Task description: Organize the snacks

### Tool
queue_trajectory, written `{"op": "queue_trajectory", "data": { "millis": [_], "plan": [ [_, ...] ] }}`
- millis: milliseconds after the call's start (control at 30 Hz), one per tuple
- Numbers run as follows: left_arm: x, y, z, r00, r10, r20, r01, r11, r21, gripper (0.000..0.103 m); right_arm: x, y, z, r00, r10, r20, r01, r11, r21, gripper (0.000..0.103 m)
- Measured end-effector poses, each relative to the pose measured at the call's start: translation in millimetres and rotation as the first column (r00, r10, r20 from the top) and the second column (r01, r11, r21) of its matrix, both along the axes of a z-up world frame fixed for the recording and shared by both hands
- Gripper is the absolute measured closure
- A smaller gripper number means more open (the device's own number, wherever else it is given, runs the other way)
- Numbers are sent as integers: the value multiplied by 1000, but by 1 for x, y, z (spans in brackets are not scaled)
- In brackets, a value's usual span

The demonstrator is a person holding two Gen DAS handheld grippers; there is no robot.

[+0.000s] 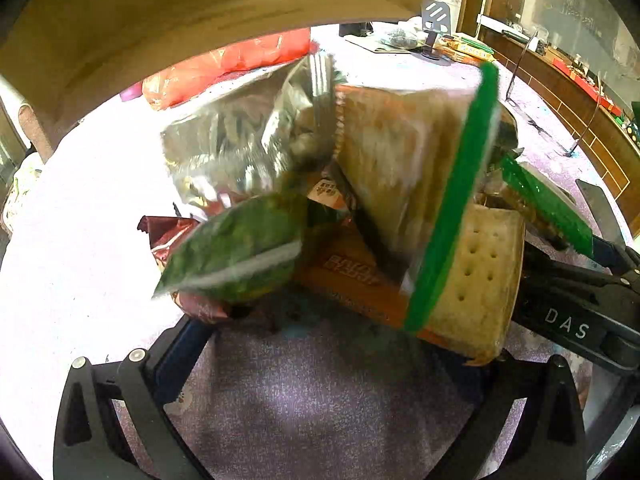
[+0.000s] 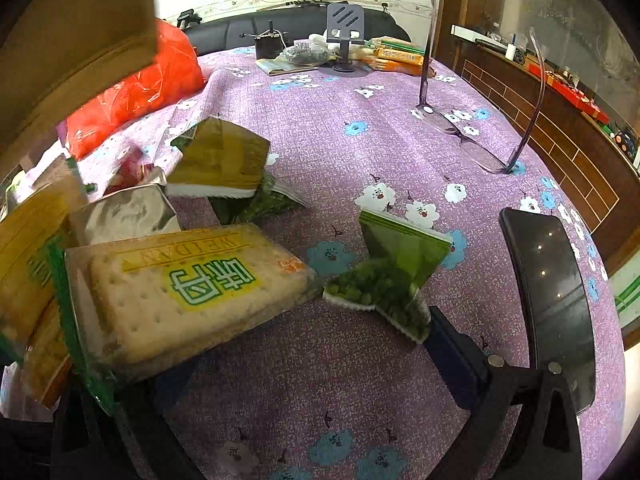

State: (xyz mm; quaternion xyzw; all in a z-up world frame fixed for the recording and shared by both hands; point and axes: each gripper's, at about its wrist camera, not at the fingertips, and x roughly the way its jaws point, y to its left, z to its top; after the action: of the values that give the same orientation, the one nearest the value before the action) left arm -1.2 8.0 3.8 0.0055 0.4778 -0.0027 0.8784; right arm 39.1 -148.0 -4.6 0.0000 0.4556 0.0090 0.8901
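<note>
Now | right gripper [image 2: 304, 344] low, level, spread | cracker pack [image 2: 180, 292] alongside

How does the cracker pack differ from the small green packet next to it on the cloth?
The cracker pack is big, flat and rectangular; the green packet is small and crumpled. The cracker pack is pale with a clear wrapper showing dotted crackers and a green-and-yellow label; the green packet is dark green with white serrated edges. The cracker pack leans on other snacks; the green packet lies alone on the cloth. Both are sealed snacks.
</note>
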Motion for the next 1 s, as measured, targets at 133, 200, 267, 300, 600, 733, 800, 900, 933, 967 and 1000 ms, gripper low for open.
{"op": "queue_trajectory", "data": {
  "millis": [133,200,267,300,600,733,800,900,933,967,1000],
  "plan": [
    [-1,2,-1,1000,0,1,0,1000,0,0,0,0,0,1000,0,0,0,1000,-1,1],
    [-1,2,-1,1000,0,1,0,1000,0,0,0,1,0,1000,0,0,0,1000,-2,1],
    [-1,2,-1,1000,0,0,0,1000,0,0,1,1,0,1000,0,0,0,1000,-2,1],
    [-1,2,-1,1000,0,0,0,1000,0,0,0,1,0,1000,-1,0,1,1000,-2,1],
    [1,-1,-2,1000,0,0,0,1000,1,0,0,1,0,1000,-1,0,1,1000,-2,1],
    [1,0,-2,1000,0,0,0,1000,2,0,0,1,0,1000,0,0,0,1000,-2,1],
    [1,-1,-3,1000,0,0,0,1000,2,0,0,1,0,1000,-1,0,1,1000,-2,1],
    [1,-1,-3,1000,0,0,0,1000,2,0,0,1,0,1000,-1,0,1,1000,-2,1],
    [1,-1,-3,1000,0,0,0,1000,2,0,0,1,0,1000,-1,0,1,1000,-2,1],
    [1,-1,-3,1000,0,0,0,1000,2,0,0,1,0,1000,-1,0,1,1000,-2,1],
    [1,-1,-3,1000,0,0,0,1000,2,0,0,1,0,1000,-1,0,1,1000,-2,1]
  ]
}}
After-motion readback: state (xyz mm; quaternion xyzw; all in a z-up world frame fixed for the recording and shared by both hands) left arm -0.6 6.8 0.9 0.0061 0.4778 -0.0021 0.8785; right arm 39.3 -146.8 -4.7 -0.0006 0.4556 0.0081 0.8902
